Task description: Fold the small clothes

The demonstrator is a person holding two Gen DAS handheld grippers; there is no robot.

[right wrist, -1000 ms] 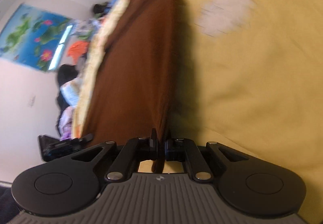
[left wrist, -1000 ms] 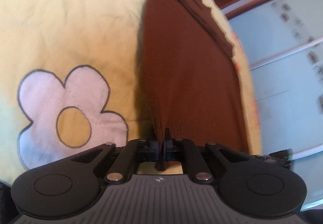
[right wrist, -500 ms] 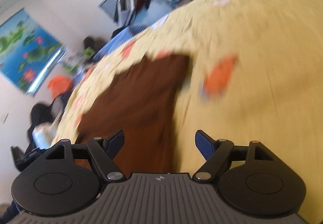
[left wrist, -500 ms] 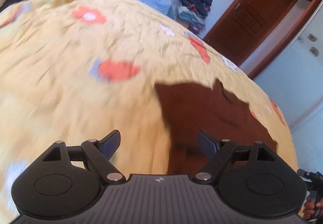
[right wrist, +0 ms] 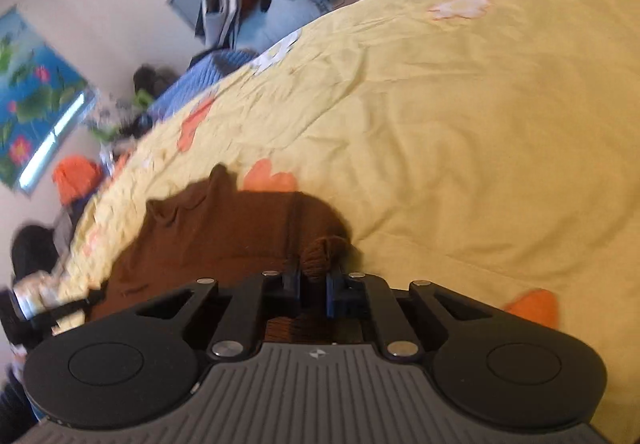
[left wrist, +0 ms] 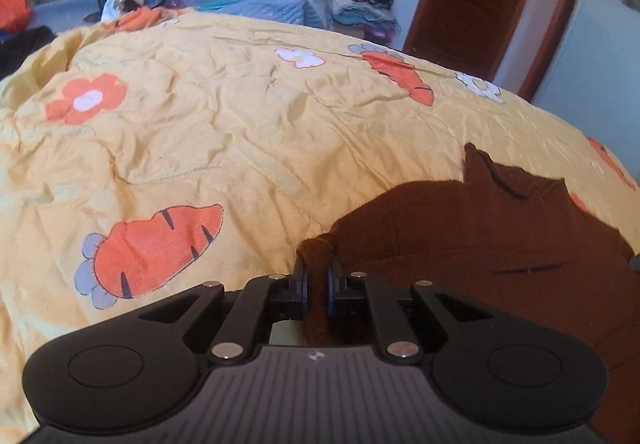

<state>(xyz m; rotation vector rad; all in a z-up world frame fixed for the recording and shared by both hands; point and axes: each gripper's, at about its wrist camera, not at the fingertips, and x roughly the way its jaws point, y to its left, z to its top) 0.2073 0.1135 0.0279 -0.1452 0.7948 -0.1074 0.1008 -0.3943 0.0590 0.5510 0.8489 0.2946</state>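
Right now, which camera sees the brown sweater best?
The left wrist view: the brown sweater is sharp there, spread over the yellow quilt, its edge pinched in the left tool. The right wrist view shows it blurrier, bunched in the right tool.

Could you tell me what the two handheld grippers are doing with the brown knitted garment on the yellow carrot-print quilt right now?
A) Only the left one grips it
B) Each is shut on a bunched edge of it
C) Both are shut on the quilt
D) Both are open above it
B: the left gripper and the right gripper each have a bunched fold of the brown knitted garment pinched between their fingers, above the yellow carrot-print quilt.
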